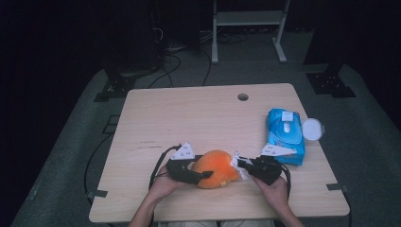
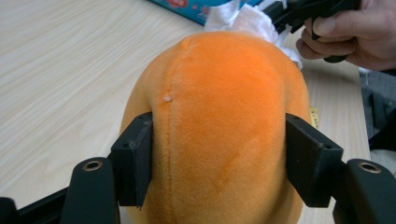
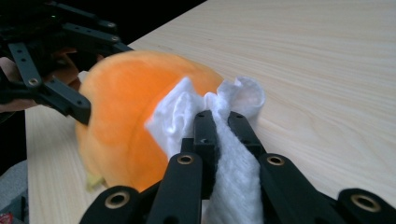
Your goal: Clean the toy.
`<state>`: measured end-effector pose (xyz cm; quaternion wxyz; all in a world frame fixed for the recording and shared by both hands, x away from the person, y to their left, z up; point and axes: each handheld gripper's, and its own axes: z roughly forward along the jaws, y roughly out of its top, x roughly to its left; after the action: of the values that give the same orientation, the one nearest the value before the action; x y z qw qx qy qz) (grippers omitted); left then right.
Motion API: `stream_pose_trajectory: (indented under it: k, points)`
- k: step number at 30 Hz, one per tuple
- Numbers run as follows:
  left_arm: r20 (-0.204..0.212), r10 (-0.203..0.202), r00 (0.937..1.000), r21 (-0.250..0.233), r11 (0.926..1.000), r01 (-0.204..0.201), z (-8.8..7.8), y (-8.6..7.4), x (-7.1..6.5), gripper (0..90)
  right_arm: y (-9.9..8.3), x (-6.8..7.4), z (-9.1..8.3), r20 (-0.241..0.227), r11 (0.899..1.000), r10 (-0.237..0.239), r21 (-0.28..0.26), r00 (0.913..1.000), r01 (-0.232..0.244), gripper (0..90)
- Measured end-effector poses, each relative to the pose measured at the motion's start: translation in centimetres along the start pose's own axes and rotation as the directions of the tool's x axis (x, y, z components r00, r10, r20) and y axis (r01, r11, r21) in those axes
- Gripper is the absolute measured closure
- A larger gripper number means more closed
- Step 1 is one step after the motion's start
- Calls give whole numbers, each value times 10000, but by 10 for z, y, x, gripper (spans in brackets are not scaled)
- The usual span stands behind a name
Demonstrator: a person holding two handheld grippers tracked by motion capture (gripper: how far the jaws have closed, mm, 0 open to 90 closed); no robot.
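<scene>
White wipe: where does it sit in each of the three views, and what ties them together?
High view: white wipe, low centre, at the right gripper.
Left gripper view: top centre.
Right gripper view: centre, pinched between jaws.
Shared landmark: orange plush toy.

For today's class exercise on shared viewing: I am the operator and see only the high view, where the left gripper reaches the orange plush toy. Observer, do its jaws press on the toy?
Observer: Yes. In the left gripper view the left gripper squeezes the orange plush toy from both sides.
Operator: What is the right gripper holding?
Observer: The right gripper is shut on a white wipe.
Operator: Does the wipe touch the toy?
Observer: Yes, its crumpled end lies against the plush.
</scene>
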<state>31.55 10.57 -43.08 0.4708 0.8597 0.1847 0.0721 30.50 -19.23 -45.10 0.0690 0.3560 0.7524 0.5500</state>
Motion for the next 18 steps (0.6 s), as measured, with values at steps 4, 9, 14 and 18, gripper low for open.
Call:
stream_pose_trajectory:
  k: [4, 9, 14, 18]
  points:
    - [-25, 395, 9992, 29, 9992, -395, 2, 2, -6, 320, 10, 10, -4, -296, 9982, -350, -503, 9989, 335, 828]
    - [-101, 232, 9997, -4, 9997, -232, 4, 4, -7, 262, 0, -3, -2, -71, 9996, 240, -141, 9997, -241, 828]
    - [-137, 826, 9965, 27, 9966, -825, 8, 8, -16, 280, 17, 20, -5, -634, 9967, -508, -659, 9967, 467, 827]
    - [-138, 691, 9975, 47, 9976, -690, 6, 8, -13, 241, 11, 16, -2, -467, 9978, -553, -401, 9974, 535, 827]
